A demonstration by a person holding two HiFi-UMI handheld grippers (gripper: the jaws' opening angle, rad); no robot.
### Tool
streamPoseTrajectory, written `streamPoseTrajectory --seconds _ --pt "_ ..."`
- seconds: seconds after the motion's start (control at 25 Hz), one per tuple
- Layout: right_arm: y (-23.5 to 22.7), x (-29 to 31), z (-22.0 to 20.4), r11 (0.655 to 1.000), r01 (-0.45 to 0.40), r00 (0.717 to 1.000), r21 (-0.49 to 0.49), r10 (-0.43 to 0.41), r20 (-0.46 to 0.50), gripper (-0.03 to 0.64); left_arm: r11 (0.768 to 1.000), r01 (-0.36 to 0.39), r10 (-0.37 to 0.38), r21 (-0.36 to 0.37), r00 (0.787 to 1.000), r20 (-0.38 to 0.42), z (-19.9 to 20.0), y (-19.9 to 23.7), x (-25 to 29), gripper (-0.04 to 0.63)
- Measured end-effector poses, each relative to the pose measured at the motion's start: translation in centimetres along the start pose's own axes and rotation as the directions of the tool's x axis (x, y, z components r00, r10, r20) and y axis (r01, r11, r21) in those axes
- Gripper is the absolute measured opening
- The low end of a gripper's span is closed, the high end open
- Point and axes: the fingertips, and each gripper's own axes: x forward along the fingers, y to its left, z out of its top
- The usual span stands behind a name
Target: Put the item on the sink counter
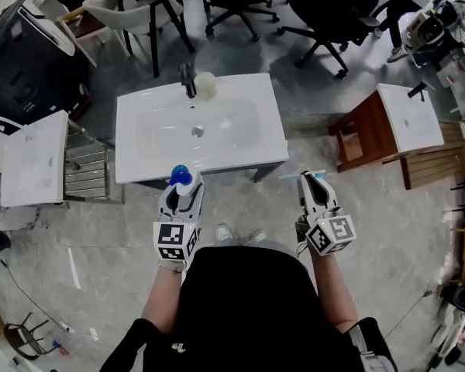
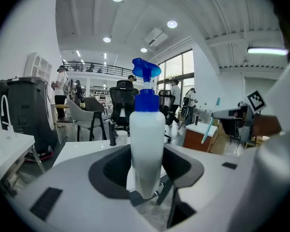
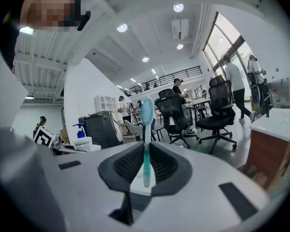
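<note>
My left claw [image 2: 147, 175] is clamped on the white plastic bottle with the blue pump top [image 2: 147, 139], jaws wide around its body, and the bottle stands upright in the grip. From the head view it hangs right at the near edge of the white ceramic sink tabletop [image 1: 139, 165], left of centre and not yet set down, by my reading. My right claw [image 3: 146, 173] is closed on a slim teal toothbrush [image 3: 146, 139], bristles up, and it waits off the tabletop's near right corner. To do this step well, I'd carry the bottle forward over the flat rim and keep it vertical. Then I'd lower it until the base sits fully on the ceramic before I let the jaws go (a half-on base at that lip would tip towards me). The flat strip on the near left looks the widest landing spot. The oval basin [image 1: 198, 126] takes up the middle, so I'd stay short of its slope. The black tap [image 1: 188, 80] and a pale round object [image 1: 206, 86] sit at the far edge, well apart from my path. There's open floor on my side, and the slatted metal rack [image 1: 85, 173] stands just left of the tabletop.
</note>
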Motion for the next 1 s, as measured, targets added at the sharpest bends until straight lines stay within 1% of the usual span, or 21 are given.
streamPoseTrajectory --seconds 0.16,0.28,0.44,0.72,1.0 --pt "1.1 1.5 -0.5 1.000 0.007 1.000 -0.013 -0.007 -0.003 0.054 1.000 0.019 -0.019 -0.001 1.000 0.002 -0.4 1.5 0.3 0.206" --pt "1.7 2.6 -0.9 1.000 0.009 1.000 -0.016 -0.009 -0.012 0.054 1.000 0.020 -0.020 -0.003 1.000 -0.007 -0.8 2.6 0.5 0.207" --pt "1.2 3.8 -0.8 1.000 0.001 1.000 -0.022 -0.002 -0.019 0.054 1.000 0.015 -0.015 -0.009 1.000 -0.012 -0.8 3.1 1.3 0.207" --pt "-2.1 8.0 0.1 0.999 -0.054 0.998 -0.009 0.053 -0.035 0.054 0.999 -0.039 0.039 -0.007 0.999 -0.020 0.6 3.1 4.6 0.206" --pt "-7.1 13.4 2.2 0.992 -0.130 0.990 -0.002 0.129 -0.056 0.054 0.992 -0.120 0.118 -0.049 0.992 -0.030 2.7 2.2 9.4 0.207"
